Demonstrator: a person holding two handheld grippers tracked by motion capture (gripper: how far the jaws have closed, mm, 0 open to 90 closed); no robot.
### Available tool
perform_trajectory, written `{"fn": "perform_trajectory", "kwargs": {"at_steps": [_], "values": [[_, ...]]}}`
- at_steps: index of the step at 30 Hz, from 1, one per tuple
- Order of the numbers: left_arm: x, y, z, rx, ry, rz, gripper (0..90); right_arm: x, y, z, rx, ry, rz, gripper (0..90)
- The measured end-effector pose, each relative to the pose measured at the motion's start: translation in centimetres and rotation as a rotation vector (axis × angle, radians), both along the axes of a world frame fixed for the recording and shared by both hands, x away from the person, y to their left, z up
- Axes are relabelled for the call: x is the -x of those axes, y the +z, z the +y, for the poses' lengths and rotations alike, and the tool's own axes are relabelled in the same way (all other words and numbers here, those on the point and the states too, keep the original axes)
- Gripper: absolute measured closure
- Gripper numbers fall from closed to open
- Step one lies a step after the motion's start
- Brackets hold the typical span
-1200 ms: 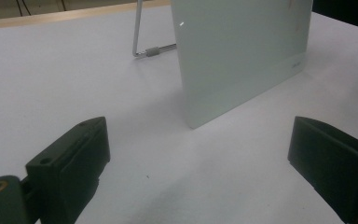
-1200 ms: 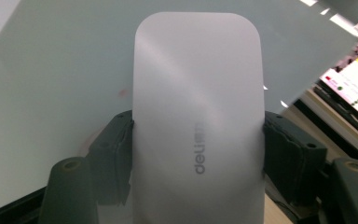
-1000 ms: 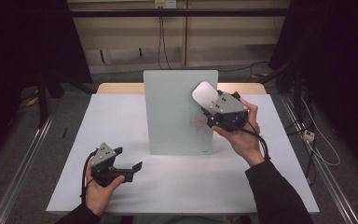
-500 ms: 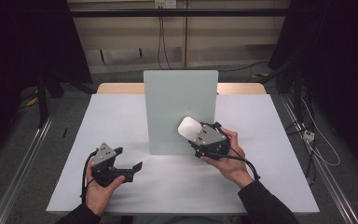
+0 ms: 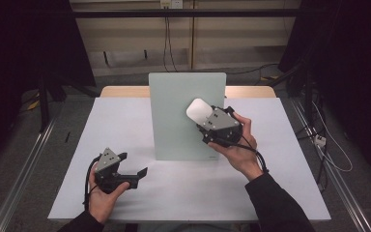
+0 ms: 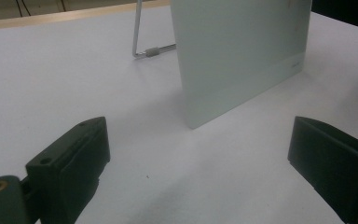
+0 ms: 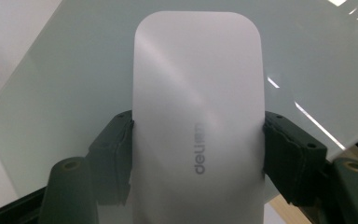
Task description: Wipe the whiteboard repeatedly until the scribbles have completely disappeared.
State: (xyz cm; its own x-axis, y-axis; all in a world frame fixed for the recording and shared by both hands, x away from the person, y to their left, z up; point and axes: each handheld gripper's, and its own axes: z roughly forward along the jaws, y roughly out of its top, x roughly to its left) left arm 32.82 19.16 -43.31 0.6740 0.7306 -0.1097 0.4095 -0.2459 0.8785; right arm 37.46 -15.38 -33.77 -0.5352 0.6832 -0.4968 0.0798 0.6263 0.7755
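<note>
A pale green glass board (image 5: 174, 116) stands upright on the white table (image 5: 111, 130), held by a wire stand (image 6: 144, 46) behind it. My right gripper (image 5: 205, 120) is shut on a white rounded eraser (image 5: 198, 109) marked "deli", which lies flat against the board's right half. In the right gripper view the eraser (image 7: 198, 102) sits between both jaws of the right gripper (image 7: 198, 154), with the board (image 7: 65, 93) behind. My left gripper (image 5: 133, 164) rests low near the table's front left, open and holding nothing; its view faces the board's lower corner (image 6: 242, 51) between its jaws, left gripper (image 6: 200, 158).
A wooden strip (image 5: 125, 91) edges the table's far side. Metal rails (image 5: 24, 159) run along the floor on both sides, and cables (image 5: 319, 140) lie at the right. Bare table surface spreads left of the board.
The right gripper swept the eraser down and left across the board, then back up a little to the right. The left gripper has stayed still.
</note>
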Motion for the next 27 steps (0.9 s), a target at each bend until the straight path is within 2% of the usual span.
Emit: {"fn": "perform_trajectory", "kwargs": {"at_steps": [2,3,5,7,11,15,19,23,27], "values": [[0.0,0.0,0.0,0.001,0.001,0.001,5.3,-0.1,0.2,0.0,-0.005,-0.008,-0.009,31.4],[0.0,0.0,0.0,0.004,0.002,0.001,5.3,-0.1,0.1,0.2,0.012,-0.008,-0.018,31.3],[0.0,0.0,0.0,0.004,0.003,0.000,5.3,0.2,-0.5,0.4,0.035,0.006,-0.008,31.4],[0.0,0.0,0.0,-0.003,-0.001,0.000,5.3,0.6,-1.4,0.7,0.065,0.022,0.001,31.4],[0.0,0.0,0.0,0.004,0.008,-0.002,5.3,1.7,-4.0,1.2,0.110,0.066,0.051,31.3],[0.0,0.0,0.0,-0.004,0.001,-0.001,5.3,2.3,-5.8,1.1,0.104,0.088,0.088,31.4],[0.0,0.0,-0.1,0.011,0.001,0.010,5.3,2.7,-7.0,1.1,0.087,0.113,0.133,31.4],[0.0,-0.1,0.0,0.009,0.003,0.010,5.3,2.8,-7.3,1.1,0.100,0.117,0.143,31.3],[-0.1,-0.1,0.0,0.009,0.001,0.009,5.3,2.4,-6.0,0.3,0.066,0.096,0.113,31.3]]}}
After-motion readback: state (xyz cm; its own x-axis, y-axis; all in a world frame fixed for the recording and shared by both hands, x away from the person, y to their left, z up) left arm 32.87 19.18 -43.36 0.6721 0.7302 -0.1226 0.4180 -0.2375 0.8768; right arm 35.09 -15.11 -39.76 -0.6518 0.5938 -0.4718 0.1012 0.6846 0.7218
